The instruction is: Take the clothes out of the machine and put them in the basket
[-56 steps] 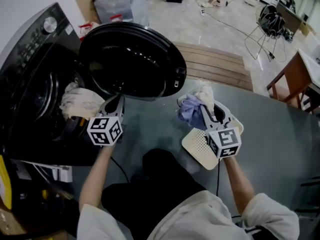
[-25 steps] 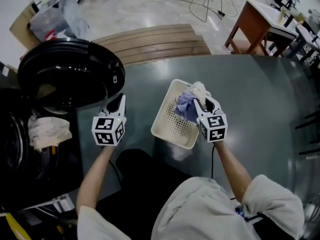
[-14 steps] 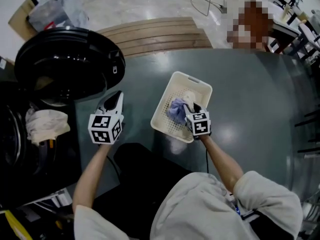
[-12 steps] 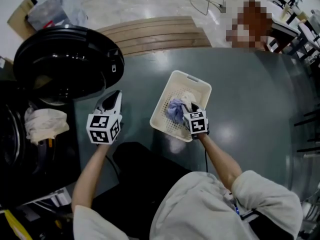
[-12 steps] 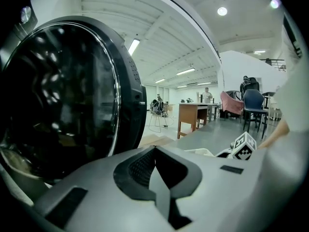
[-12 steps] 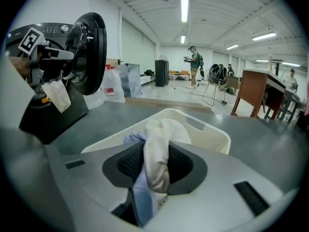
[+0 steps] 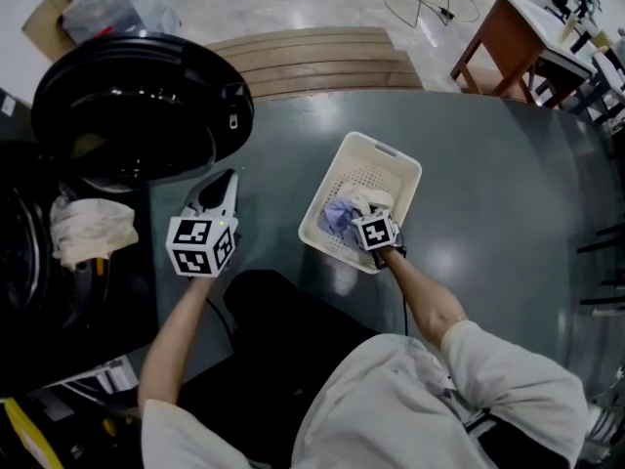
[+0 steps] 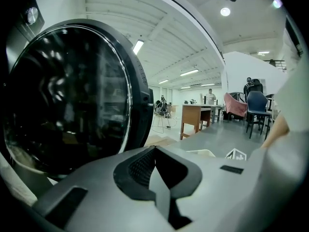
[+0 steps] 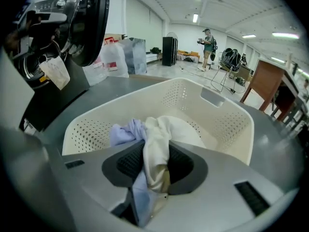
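A cream perforated basket [image 7: 402,167] [image 9: 231,112] stands on the dark floor. My right gripper [image 7: 363,213] [image 9: 153,153] is low inside it, shut on a bundle of clothes: a lavender piece [image 7: 338,217] [image 9: 126,132] and a cream piece [image 7: 371,200] [image 9: 159,144] pinched between the pads. My left gripper [image 7: 224,181] [image 8: 154,151] hovers left of the basket, its jaws closed together with nothing in them. Another cream cloth [image 7: 93,231] [image 9: 55,71] hangs out of the black machine's opening, beside its open round door [image 7: 137,106] [image 8: 67,95].
A wooden platform [image 7: 312,62] lies beyond the basket and door. A brown wooden desk [image 7: 498,37] stands at the far right. Plastic bags [image 9: 116,57] sit by the machine, and a person [image 9: 207,42] stands far off in the room.
My right gripper has sunk with the clothes bundle from above the basket down into it. The left gripper has stayed about where it was, still closed.
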A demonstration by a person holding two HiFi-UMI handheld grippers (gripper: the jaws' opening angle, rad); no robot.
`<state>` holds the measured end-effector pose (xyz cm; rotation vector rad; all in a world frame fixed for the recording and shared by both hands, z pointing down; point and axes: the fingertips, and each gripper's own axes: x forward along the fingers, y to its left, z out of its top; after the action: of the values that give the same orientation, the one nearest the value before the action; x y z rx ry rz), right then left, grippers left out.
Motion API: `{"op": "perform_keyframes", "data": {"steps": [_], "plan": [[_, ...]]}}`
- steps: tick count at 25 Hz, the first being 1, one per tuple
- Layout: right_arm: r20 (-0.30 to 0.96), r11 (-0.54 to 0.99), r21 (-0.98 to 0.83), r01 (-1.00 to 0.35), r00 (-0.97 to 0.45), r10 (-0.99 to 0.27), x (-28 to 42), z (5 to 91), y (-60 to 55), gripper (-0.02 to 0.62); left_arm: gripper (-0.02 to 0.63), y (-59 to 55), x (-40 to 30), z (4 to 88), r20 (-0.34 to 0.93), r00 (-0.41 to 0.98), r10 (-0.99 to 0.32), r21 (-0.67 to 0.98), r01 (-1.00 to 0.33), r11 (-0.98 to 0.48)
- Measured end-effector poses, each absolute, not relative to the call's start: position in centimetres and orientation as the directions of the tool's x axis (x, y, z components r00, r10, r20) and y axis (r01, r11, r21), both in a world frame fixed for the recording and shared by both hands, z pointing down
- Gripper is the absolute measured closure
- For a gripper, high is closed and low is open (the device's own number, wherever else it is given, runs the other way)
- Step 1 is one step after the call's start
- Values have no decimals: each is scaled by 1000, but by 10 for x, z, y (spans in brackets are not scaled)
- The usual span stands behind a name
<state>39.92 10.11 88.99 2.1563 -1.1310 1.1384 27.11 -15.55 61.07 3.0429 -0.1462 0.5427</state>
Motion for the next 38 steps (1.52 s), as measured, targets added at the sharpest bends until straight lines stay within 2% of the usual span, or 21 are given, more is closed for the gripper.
{"op": "perform_keyframes", "data": {"steps": [10, 14, 18, 22, 27, 30, 33, 35, 38], "plan": [[841, -587, -10, -810, 310, -443, 396, 906, 101, 440, 586, -161, 267, 615, 360, 928, -97, 26, -114, -993], [813, -584, -29, -811, 320, -486, 400, 895, 101, 400, 586, -160, 269, 615, 361, 928, -96, 16, -109, -994], [732, -585, -44, -810, 372, -571, 405, 862, 94, 312, 586, -161, 270, 614, 357, 929, -95, 19, -109, -994], [601, -576, -70, -815, 426, -676, 409, 806, 85, 295, 586, -161, 271, 611, 351, 931, -95, 18, -108, -994], [463, -567, -32, -823, 490, -739, 413, 739, 84, 296, 586, -162, 272, 607, 342, 934, -100, 17, -112, -994], [415, -526, 36, -850, 492, -766, 410, 711, 78, 347, 586, -166, 270, 607, 344, 933, -109, 11, -120, -993], [367, -507, 62, -860, 492, -789, 411, 680, 67, 494, 586, -171, 268, 600, 333, 935, -125, 12, -137, -991], [343, -486, 62, -872, 475, -810, 408, 664, 54, 559, 586, -176, 263, 592, 320, 937, -142, 12, -153, -988], [319, -413, 64, -909, 410, -854, 392, 649, 25, 571, 586, -188, 252, 581, 303, 936, -181, 13, -194, -981]]}}
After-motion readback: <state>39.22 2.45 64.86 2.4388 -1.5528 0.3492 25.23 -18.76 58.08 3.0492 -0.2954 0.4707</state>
